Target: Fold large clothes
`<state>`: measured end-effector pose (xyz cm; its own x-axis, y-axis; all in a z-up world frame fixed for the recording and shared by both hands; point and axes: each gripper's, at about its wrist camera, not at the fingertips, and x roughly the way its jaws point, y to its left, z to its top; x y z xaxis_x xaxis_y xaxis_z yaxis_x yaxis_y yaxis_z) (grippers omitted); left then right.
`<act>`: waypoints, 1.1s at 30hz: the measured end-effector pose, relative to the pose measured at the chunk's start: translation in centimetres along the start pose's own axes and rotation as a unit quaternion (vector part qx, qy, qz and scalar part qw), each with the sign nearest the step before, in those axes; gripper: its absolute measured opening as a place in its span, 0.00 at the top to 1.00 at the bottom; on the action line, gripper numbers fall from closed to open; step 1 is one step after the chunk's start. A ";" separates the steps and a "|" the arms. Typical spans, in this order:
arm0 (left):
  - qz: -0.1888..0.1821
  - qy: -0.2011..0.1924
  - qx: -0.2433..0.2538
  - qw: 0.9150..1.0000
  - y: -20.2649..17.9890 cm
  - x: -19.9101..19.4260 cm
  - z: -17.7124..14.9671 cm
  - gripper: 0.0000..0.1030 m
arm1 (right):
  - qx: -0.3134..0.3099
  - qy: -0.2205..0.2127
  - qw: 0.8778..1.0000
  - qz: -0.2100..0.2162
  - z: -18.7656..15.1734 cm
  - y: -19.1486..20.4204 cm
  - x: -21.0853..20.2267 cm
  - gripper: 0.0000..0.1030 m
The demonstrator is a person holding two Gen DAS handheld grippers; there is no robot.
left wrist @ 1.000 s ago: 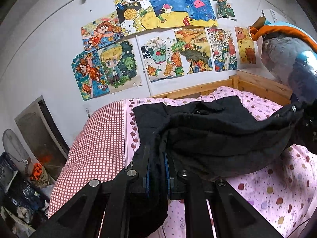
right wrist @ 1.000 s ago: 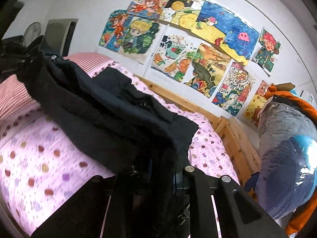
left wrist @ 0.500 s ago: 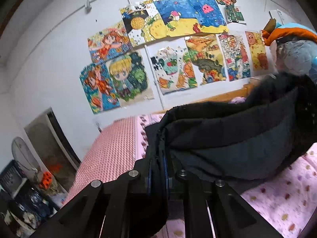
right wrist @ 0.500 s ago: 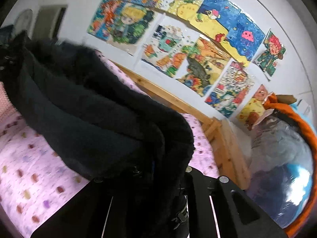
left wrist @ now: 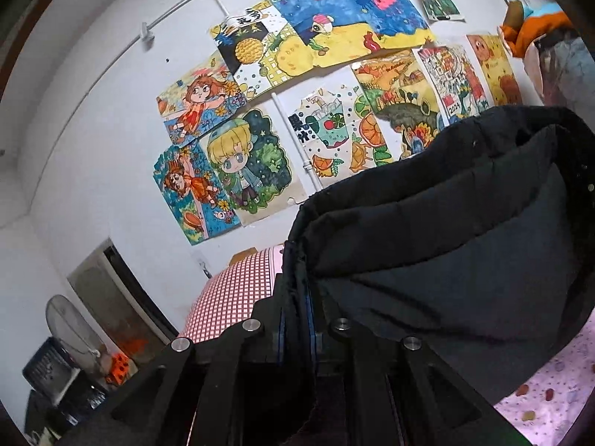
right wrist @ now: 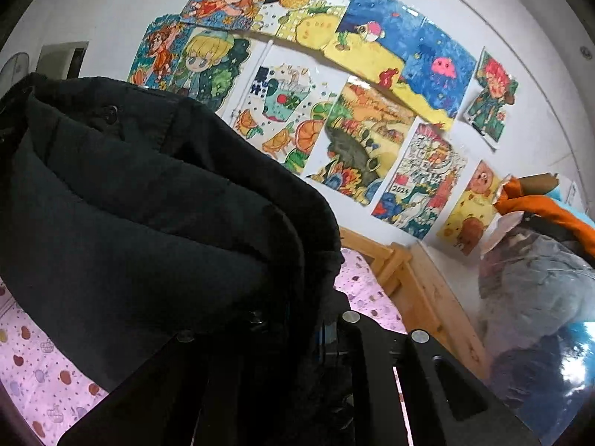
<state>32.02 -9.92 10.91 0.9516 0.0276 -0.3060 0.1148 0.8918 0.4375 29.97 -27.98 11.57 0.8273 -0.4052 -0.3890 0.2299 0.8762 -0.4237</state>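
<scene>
Risk: black coat (left wrist: 446,245) hangs above bed (right wrist: 33,383), heavy, thick. Left gripper (left wrist: 295,319) pinches its edge, nearly closed; right gripper (right wrist: 327,330) mostly buried, looks clamped too. Padding could slip out, w/ folds collapsing.

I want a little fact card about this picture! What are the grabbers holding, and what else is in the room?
garment: black padded coat, lifted in the air, sagging between the grabbers
left gripper: shut on one edge of the coat
right gripper: mostly hidden by the coat; seems shut on its other edge
bed: pink dotted sheet under the coat, wooden frame
pillow area: red checked cloth
wall: many colourful drawings
</scene>
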 end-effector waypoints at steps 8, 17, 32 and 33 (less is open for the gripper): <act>0.037 0.007 0.046 0.998 -2.3 4.9 0.9 0.92 | 0.056 -0.007 0.998 0.026 0.0 -0.9 5.0 0.91; 0.046 0.038 0.033 0.998 -3.5 11.0 3.0 0.92 | 0.073 -0.010 0.996 0.041 0.1 -1.1 11.9 0.91; 0.032 0.116 0.068 0.990 -8.2 22.2 0.5 0.91 | 0.017 0.013 0.994 0.103 -2.8 0.4 21.8 0.91; 0.032 0.113 0.068 0.991 -8.5 22.3 0.1 0.91 | 0.022 0.017 0.993 0.112 -2.9 0.3 22.1 0.90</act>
<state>52.30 -16.93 0.42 0.8719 0.1958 -0.4488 0.1091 0.8159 0.5678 46.81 -37.37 0.47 0.8430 -0.2065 -0.4966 0.0643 0.9554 -0.2881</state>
